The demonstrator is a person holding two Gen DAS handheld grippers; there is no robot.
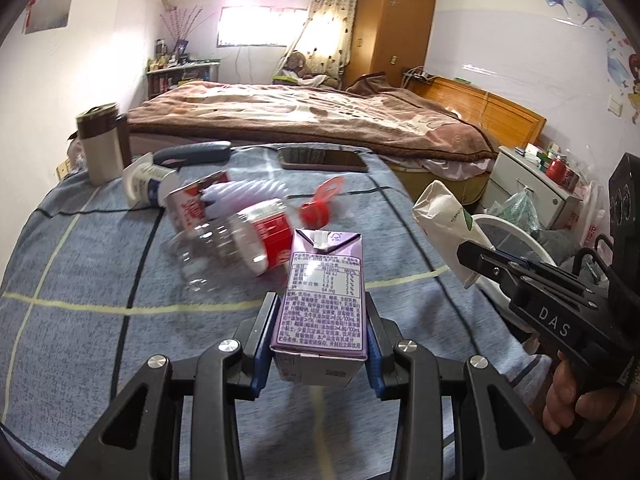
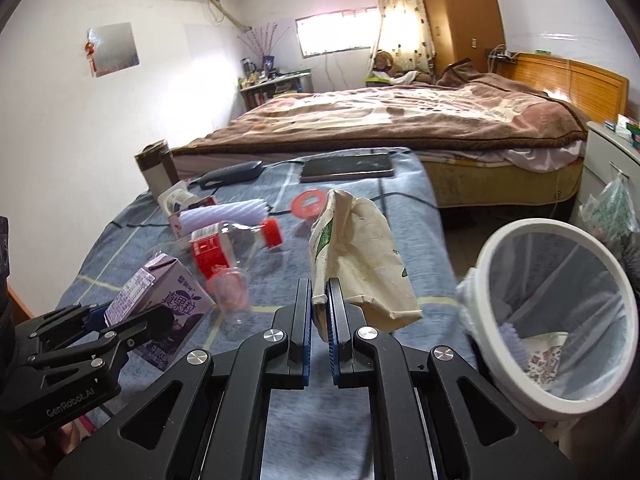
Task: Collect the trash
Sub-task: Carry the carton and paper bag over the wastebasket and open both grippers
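Note:
My left gripper is shut on a purple drink carton, held above the blue checked table; the carton also shows in the right wrist view. My right gripper is shut on a crumpled cream paper bag, just left of the white-rimmed trash bin. The bag also shows in the left wrist view. A clear plastic bottle with red label, a lilac ribbed roll, a red lid and a small white carton lie on the table.
A phone, a dark remote and a thermos mug sit at the table's far edge. A bed with a brown blanket lies beyond. A white nightstand stands behind the bin, which holds some trash.

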